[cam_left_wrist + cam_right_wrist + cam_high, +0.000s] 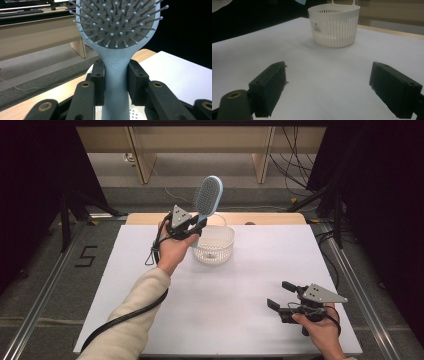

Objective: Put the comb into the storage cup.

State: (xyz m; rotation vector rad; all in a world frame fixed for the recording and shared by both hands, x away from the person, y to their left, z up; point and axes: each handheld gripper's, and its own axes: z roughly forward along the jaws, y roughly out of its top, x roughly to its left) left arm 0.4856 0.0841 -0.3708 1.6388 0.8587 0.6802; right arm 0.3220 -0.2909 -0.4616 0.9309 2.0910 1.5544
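Note:
A light blue hairbrush (208,196) stands upright in the air, bristle head up, above the left rim of a white slotted basket (215,244). My left gripper (192,226) is shut on the handle of this hairbrush (116,75); both black pads press its sides just under the head. The basket (335,25) sits on the white table top, far from my right gripper (281,295), which rests low near the table's front right corner. This right gripper (329,91) is open, with bare table between its pads.
The white sheet (235,290) covers the table, with a wooden edge (270,218) showing at the back. Beyond it lie grey floor, wooden bench legs (142,162) and loose cables (295,175). Metal rails run along both sides of the table.

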